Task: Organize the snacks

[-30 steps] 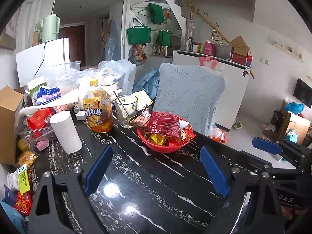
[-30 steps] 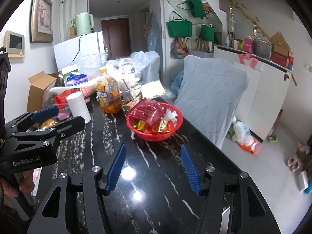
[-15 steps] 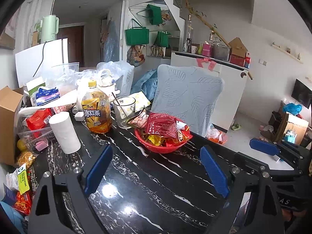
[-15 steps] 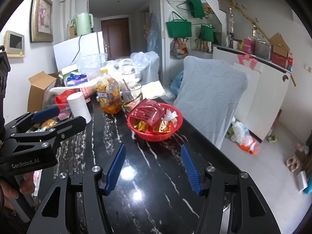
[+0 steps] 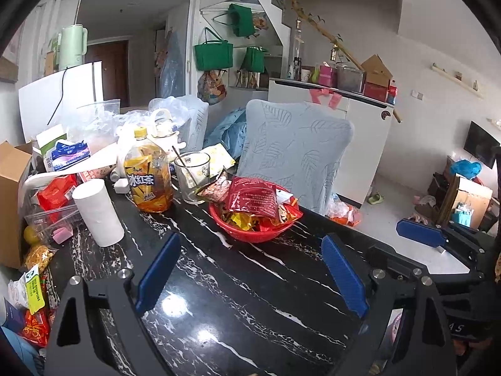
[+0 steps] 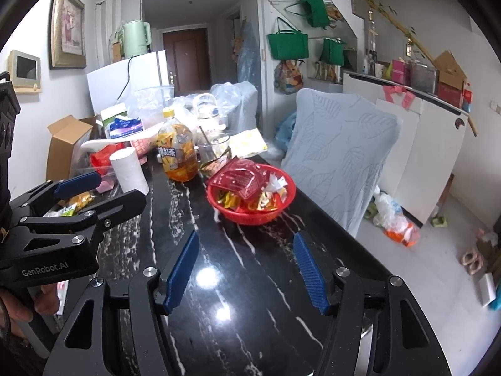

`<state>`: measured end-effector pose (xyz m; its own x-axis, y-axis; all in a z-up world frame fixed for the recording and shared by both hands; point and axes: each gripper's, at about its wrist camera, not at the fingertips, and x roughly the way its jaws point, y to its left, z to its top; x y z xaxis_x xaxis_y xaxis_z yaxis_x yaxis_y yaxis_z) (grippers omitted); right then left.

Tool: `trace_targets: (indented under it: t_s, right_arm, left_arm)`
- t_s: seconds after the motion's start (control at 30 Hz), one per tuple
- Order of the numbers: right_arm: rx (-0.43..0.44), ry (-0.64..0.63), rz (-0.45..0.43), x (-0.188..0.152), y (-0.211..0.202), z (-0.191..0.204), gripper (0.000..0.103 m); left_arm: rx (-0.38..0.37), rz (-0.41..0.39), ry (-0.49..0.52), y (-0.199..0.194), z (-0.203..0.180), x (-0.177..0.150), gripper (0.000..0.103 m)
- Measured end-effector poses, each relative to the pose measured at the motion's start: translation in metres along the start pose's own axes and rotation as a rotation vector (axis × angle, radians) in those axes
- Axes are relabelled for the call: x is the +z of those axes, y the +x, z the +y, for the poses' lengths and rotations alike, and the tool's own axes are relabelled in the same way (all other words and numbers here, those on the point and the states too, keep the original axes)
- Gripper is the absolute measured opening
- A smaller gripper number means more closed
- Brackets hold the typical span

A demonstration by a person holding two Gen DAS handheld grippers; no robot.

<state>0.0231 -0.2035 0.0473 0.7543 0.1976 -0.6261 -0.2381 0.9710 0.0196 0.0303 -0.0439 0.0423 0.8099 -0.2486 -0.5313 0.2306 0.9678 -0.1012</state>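
The left tool (image 5: 250,269) is wide apart and empty. The right tool (image 6: 247,266) is opening, also empty. The round red plastic basket of snack packets (image 6: 250,192) sits on the black marble tabletop (image 6: 250,297) at 12 o'clock from both.

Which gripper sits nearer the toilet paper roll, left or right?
Left. The left gripper hangs close beside the toilet paper roll; the right gripper, jaws opening and empty, is farther back over the bare table.

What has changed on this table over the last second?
Only the right gripper: its fingers are opening, now slightly wider apart, nothing between them. The left gripper stays wide open and empty. The red basket of snacks, tea bottle and paper roll have not moved.
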Motion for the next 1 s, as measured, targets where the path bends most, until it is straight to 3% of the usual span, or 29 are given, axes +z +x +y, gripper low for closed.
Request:
trace_targets:
  t_s: [0.87, 1.0]
  right_arm:
    - [-0.089, 0.0, -0.003, -0.006, -0.008, -0.009, 0.068]
    - [-0.091, 0.005, -0.003, -0.007, -0.009, -0.013, 0.068]
  left_arm:
    - [0.065, 0.009, 0.026, 0.003, -0.005, -0.004, 0.092]
    - [0.12, -0.017, 0.018, 0.002, -0.004, -0.004, 0.092]
